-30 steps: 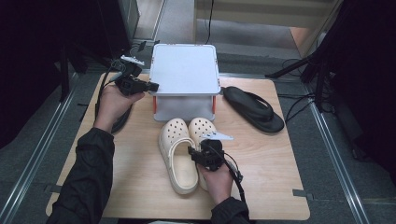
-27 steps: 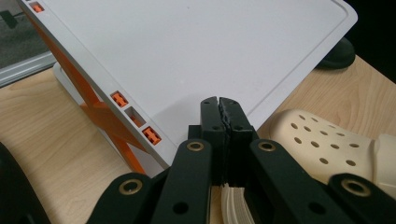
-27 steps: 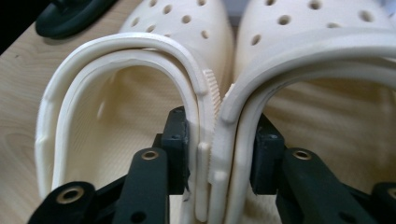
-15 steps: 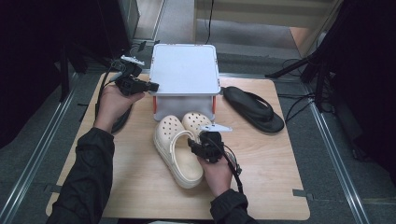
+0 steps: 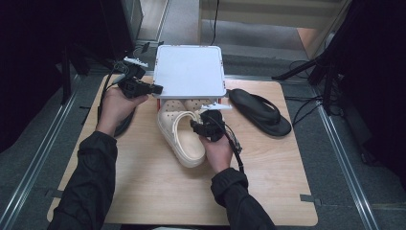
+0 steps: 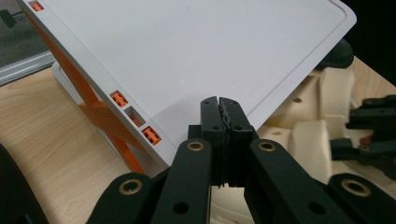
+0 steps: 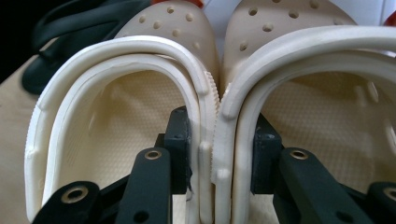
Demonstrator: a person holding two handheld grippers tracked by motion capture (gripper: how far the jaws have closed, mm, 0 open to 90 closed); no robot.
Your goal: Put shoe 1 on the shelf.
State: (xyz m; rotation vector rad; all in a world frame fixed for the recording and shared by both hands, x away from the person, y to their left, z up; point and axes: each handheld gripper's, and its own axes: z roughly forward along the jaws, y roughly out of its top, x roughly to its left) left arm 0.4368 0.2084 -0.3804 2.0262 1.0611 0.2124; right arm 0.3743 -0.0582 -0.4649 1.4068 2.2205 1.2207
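Note:
A pair of cream clogs [image 5: 184, 136] lies side by side on the wooden table [image 5: 143, 191], toes under the raised lid [image 5: 189, 72] of a white box. My right gripper [image 5: 203, 125] is shut on them, one jaw inside each shoe. Its jaws have just been closing and pinch the two adjoining side walls [image 7: 212, 116] together. My left gripper [image 5: 155, 89] is at the lid's near left corner. Its jaws are shut, with the tips [image 6: 219, 100] against the edge of the tilted lid [image 6: 187, 46]. Whether they pinch the rim I cannot tell.
A black flip-flop [image 5: 261, 112] lies right of the box. Another black flip-flop [image 5: 122, 125] sits partly under the left hand. The lid has orange latches [image 6: 152, 135]. Cables and stands ring the table on the floor.
My right hand has pushed the clogs away from the person and a little left, so their toes now sit under the lid. The left hand and lid have stayed put.

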